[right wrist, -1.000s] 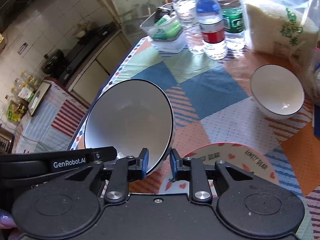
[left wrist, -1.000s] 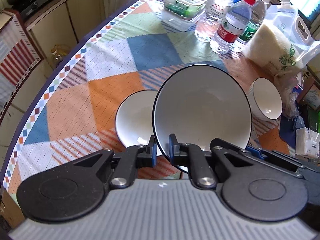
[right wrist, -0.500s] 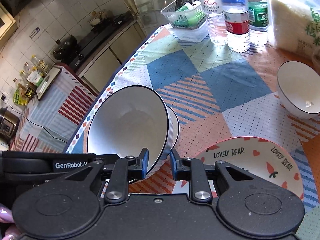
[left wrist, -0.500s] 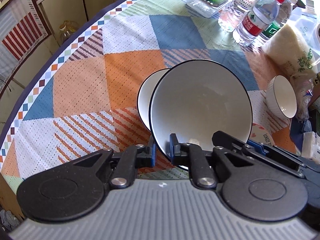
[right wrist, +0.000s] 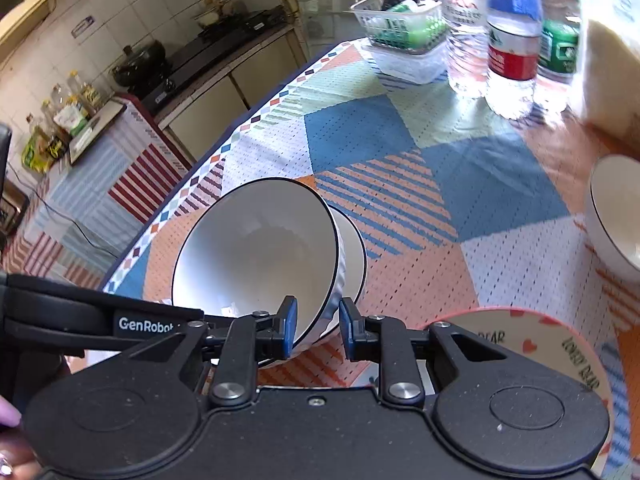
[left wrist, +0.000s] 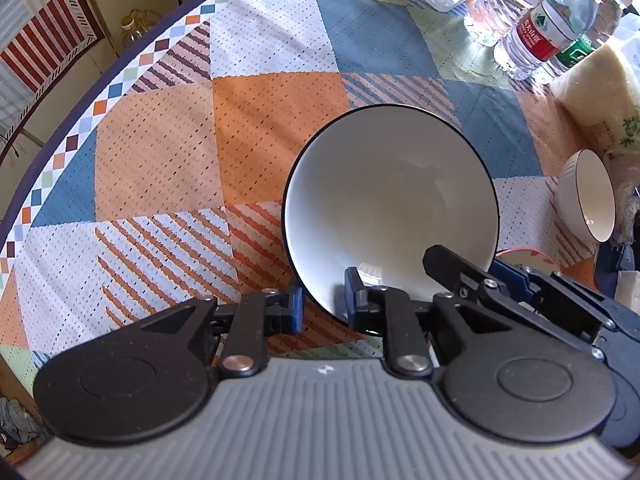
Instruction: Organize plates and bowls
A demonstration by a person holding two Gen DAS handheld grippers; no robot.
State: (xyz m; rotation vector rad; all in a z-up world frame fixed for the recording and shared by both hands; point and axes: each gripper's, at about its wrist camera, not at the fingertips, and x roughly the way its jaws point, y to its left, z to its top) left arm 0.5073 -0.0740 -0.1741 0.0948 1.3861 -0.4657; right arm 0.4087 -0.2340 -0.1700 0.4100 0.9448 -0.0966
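Observation:
My left gripper (left wrist: 323, 300) is shut on the near rim of a white bowl with a dark rim (left wrist: 390, 216), tilted toward the camera. In the right wrist view the same white bowl (right wrist: 256, 252) is lowered into a second white bowl (right wrist: 354, 256) standing on the patchwork tablecloth. My right gripper (right wrist: 318, 330) has its jaws on either side of that bowl's rim; the rim sits against the left pad with a gap to the right one. A third white bowl (left wrist: 588, 196) stands at the right; it also shows in the right wrist view (right wrist: 616, 216). A printed plate (right wrist: 520, 344) lies under my right gripper.
Water bottles (right wrist: 510, 40) and a clear basket of items (right wrist: 404, 28) stand at the table's far side. A bag of rice (left wrist: 600, 96) sits at the far right. The table's edge (left wrist: 80, 96) curves along the left, with kitchen counters beyond.
The held bowl has moved down over the second bowl, which is now hidden behind it in the left wrist view. Both grippers have moved with it.

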